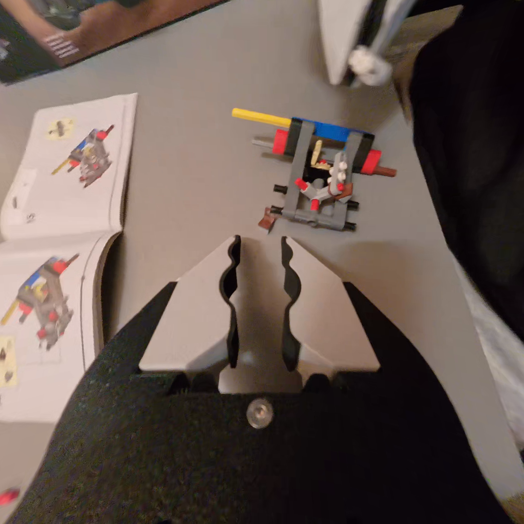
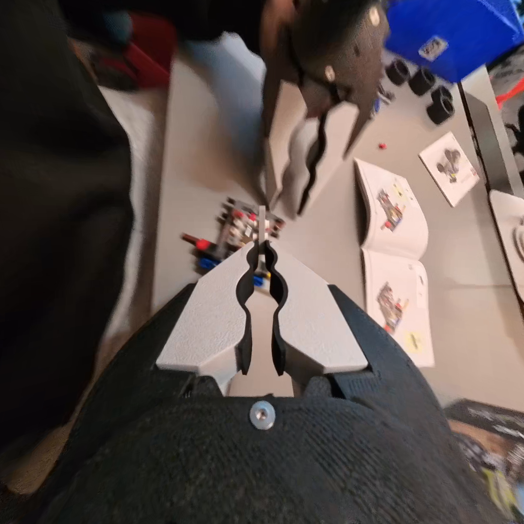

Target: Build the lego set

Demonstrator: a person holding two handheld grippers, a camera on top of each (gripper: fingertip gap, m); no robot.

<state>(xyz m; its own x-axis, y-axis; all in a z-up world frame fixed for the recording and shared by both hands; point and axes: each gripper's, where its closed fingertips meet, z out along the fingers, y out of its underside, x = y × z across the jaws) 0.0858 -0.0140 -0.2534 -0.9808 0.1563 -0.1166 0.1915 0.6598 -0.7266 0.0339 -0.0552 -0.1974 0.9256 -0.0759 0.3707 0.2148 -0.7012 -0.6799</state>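
While the left claw [image 1: 261, 241] hangs spread and empty just short of the model [image 1: 317, 173], the right claw [image 2: 262, 246] is pinched on a small pale grey piece [image 2: 263, 224] that sticks out past its tips. In the right wrist view that piece sits over the model [image 2: 235, 235], though blur hides whether the two touch.

The model lies flat on the grey table [image 1: 198, 127]: a dark grey frame with a blue beam across its far end, red bushes at both sides, a yellow axle [image 1: 261, 116] poking out to the left, black pins along its edges and a brown bit at its near corner.

An open booklet [image 1: 65, 198] lies on the table well to the left of the model, its pages showing coloured build steps. A second, closed booklet [image 2: 448, 170] lies farther off, near four black tyres [image 2: 422, 82] and a blue box [image 2: 453, 34]. One small red piece [image 2: 382, 146] sits alone on the table between the tyres and the open booklet.
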